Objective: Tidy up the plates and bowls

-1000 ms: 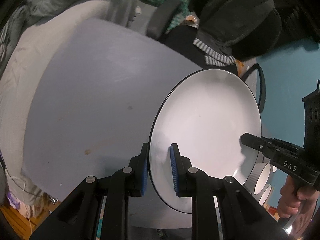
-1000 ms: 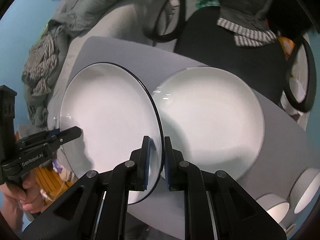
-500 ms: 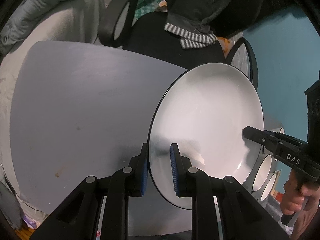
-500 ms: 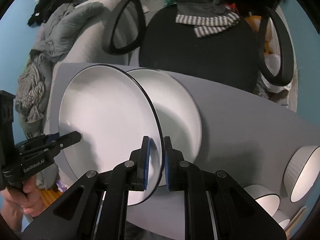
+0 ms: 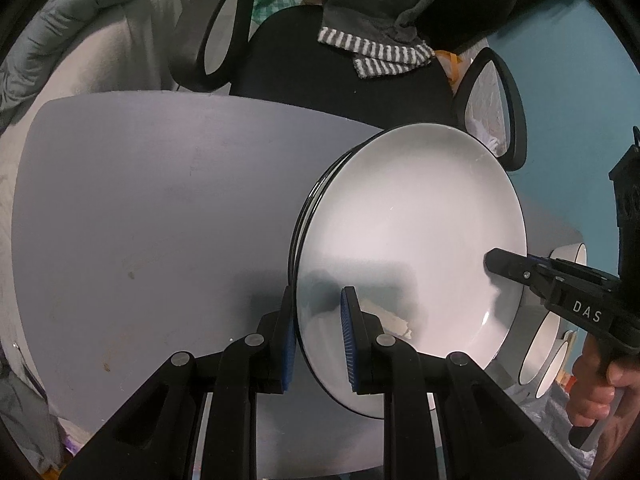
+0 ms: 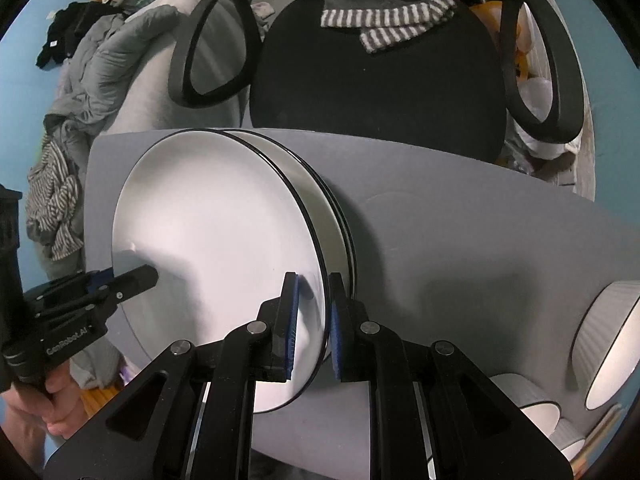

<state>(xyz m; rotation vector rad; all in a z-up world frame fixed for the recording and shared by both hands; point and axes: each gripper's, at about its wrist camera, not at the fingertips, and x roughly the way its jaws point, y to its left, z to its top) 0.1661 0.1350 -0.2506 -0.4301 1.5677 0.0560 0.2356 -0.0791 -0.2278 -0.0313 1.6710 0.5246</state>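
White dinner plate (image 5: 412, 240), black-rimmed, one item: gripped at opposite rim edges by left gripper (image 5: 318, 336) and right gripper (image 6: 312, 320), fingers of both closed on the rim. A second ago it hung beside the plate stack (image 6: 336, 216) on the grey table (image 5: 160, 220); now directly over it, nearly seated. Ribbed bowls (image 6: 612, 340) beyond the right fingers, unsorted.

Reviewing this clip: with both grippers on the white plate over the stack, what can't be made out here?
- Left wrist: the stack below the held plate shows only rim edges; count unclear.
- Right wrist: whether the plate touches the stack is hidden.
- Both views: bowls cut off at the frame edge.
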